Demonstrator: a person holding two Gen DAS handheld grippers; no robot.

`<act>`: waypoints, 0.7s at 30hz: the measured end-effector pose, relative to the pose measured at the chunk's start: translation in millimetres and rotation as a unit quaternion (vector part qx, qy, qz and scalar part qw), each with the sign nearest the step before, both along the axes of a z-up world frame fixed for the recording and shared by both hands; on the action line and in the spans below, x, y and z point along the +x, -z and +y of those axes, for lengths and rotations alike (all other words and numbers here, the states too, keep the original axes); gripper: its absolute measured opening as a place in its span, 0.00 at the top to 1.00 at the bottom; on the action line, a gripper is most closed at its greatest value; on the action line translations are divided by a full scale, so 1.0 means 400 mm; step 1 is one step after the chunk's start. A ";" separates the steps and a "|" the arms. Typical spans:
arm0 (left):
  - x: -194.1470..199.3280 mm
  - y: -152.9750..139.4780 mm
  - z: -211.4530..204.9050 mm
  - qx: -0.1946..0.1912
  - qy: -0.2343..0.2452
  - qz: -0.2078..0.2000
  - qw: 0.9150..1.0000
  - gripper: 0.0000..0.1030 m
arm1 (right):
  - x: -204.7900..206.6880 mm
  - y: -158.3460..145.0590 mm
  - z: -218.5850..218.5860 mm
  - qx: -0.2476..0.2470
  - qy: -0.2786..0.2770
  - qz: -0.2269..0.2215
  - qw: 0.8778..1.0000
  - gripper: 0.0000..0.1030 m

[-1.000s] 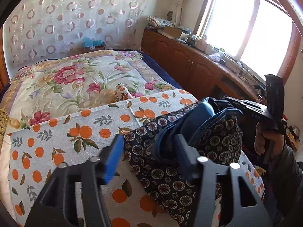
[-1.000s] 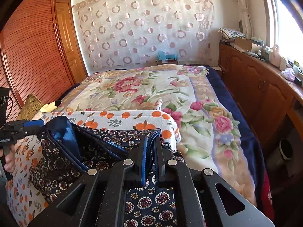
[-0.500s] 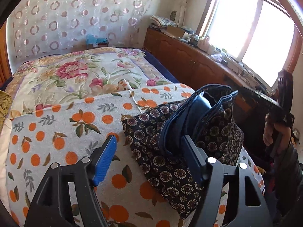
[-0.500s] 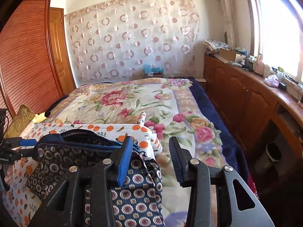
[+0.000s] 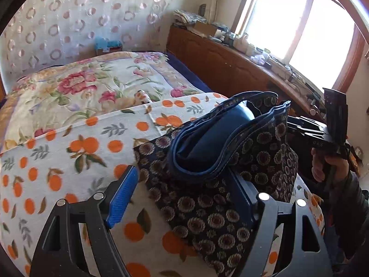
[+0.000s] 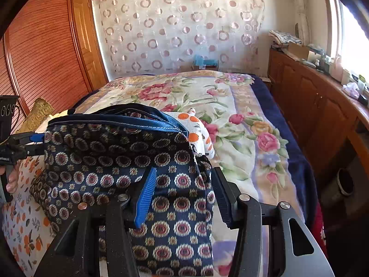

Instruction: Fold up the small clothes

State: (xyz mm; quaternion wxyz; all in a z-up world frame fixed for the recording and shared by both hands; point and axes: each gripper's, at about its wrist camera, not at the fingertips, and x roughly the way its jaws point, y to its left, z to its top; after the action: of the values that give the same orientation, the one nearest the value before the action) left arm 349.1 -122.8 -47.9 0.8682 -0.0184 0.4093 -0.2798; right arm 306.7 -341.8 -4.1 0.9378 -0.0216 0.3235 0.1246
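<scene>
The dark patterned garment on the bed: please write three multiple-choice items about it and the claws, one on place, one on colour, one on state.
1. On what does the patterned garment lie?
A. an orange-print cloth
B. a wooden cabinet
C. the floor

2. What colour is the pad on the left claw?
A. red
B. blue
C. green

3. In what state is the right claw?
A. open
B. shut on the garment
C. out of view

Answers:
1 A: the orange-print cloth shows under the garment and around it.
2 B: the ribbed pad is bright blue.
3 A: its fingers stand wide apart, with the garment's fabric loose between them.
</scene>
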 end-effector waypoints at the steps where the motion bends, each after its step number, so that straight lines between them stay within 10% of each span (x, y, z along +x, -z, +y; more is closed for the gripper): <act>1: 0.015 0.002 -0.010 -0.002 0.005 0.001 1.000 0.24 | 0.013 0.000 -0.002 -0.001 -0.002 0.003 1.000 0.50; 4: 0.041 0.000 -0.032 -0.003 0.015 0.000 1.000 0.33 | 0.051 -0.010 -0.013 0.007 -0.014 0.014 1.000 0.50; 10: 0.061 -0.006 -0.055 -0.002 0.034 -0.006 0.999 0.93 | 0.093 0.003 -0.041 0.058 -0.045 0.051 0.996 0.50; 15: 0.056 -0.040 -0.011 -0.014 -0.012 -0.031 0.999 0.94 | 0.093 0.012 -0.057 0.068 -0.061 0.058 0.994 0.54; 18: 0.054 -0.042 0.001 -0.003 -0.024 -0.037 0.999 0.94 | 0.086 0.008 -0.069 0.078 -0.068 0.055 0.993 0.85; 21: 0.052 -0.031 0.001 0.014 -0.026 -0.036 0.999 0.94 | 0.078 0.004 -0.061 0.072 -0.055 0.025 0.996 0.95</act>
State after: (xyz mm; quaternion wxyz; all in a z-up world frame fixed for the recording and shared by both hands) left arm 370.0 -122.6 -35.5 0.8895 -0.0069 0.3808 -0.2524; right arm 338.0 -366.4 -5.8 0.9200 0.0316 0.3356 0.1999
